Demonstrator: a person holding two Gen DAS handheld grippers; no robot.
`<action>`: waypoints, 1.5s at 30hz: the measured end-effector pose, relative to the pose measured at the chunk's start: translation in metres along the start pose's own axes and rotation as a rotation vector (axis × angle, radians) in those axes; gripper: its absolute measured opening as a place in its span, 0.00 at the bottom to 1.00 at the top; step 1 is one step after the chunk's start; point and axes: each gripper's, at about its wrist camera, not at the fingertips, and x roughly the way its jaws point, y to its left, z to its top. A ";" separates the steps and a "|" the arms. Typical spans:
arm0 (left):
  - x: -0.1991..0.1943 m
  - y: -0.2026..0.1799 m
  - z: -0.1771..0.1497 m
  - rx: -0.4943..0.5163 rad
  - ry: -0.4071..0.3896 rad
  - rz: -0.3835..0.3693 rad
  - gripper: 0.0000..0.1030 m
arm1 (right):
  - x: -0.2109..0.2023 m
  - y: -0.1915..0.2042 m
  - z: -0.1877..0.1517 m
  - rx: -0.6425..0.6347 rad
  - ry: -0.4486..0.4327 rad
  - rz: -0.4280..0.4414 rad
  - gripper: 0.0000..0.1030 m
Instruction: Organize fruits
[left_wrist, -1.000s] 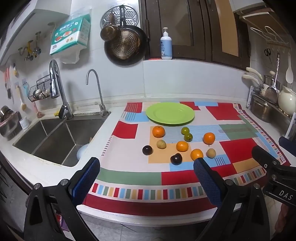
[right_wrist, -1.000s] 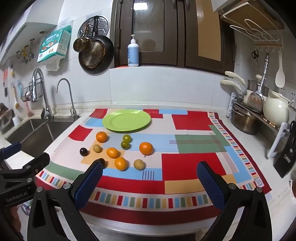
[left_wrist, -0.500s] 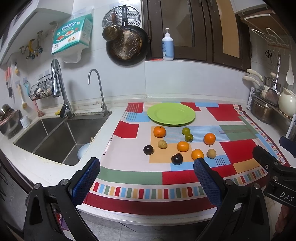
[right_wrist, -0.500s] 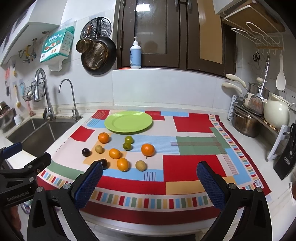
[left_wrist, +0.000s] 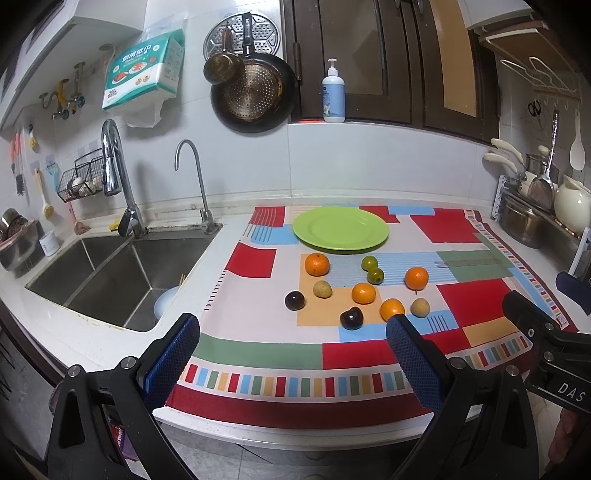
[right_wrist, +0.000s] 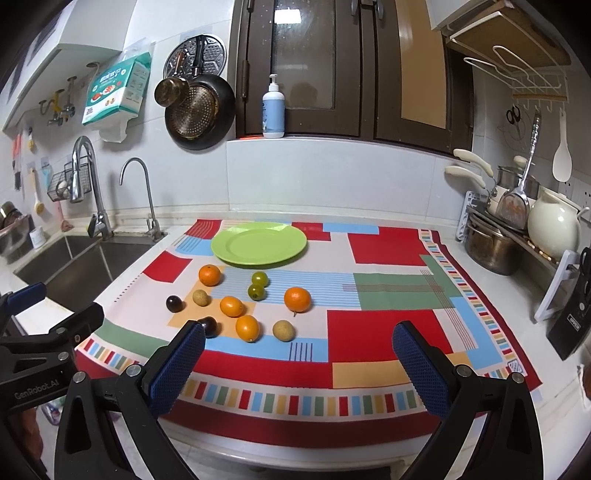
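Fruits (left_wrist: 364, 293) loose on patterned cloth (left_wrist: 258, 354), frame centre, below empty green plate (left_wrist: 340, 229). Both views barely shifted in last second. Left gripper (left_wrist: 291, 352), right gripper (right_wrist: 297, 352) fingers apart, empty; sorting unstarted.

Dark plum (right_wrist: 208, 325) partly behind a hand-held gripper finger (right_wrist: 177, 363); wire-basket (left_wrist: 79, 177) contents perhaps garlic, too small.

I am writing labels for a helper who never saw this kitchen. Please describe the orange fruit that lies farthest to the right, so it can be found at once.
Find the green plate at the back of the patterned cloth; the fruits lie in front of it. The orange you want sits alone at the right edge of the group, on the blue-striped patch. Unlike the other three orange fruits, it has no fruit to its right.
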 end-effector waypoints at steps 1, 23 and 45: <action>0.000 0.000 0.000 0.000 -0.001 -0.001 1.00 | 0.000 0.000 0.000 -0.001 0.001 -0.001 0.99; -0.002 -0.003 0.002 0.008 -0.014 -0.010 1.00 | 0.000 0.001 0.000 -0.002 0.002 0.004 0.99; 0.013 -0.009 0.001 0.022 0.008 -0.031 1.00 | 0.008 0.000 -0.001 0.006 0.024 0.001 0.99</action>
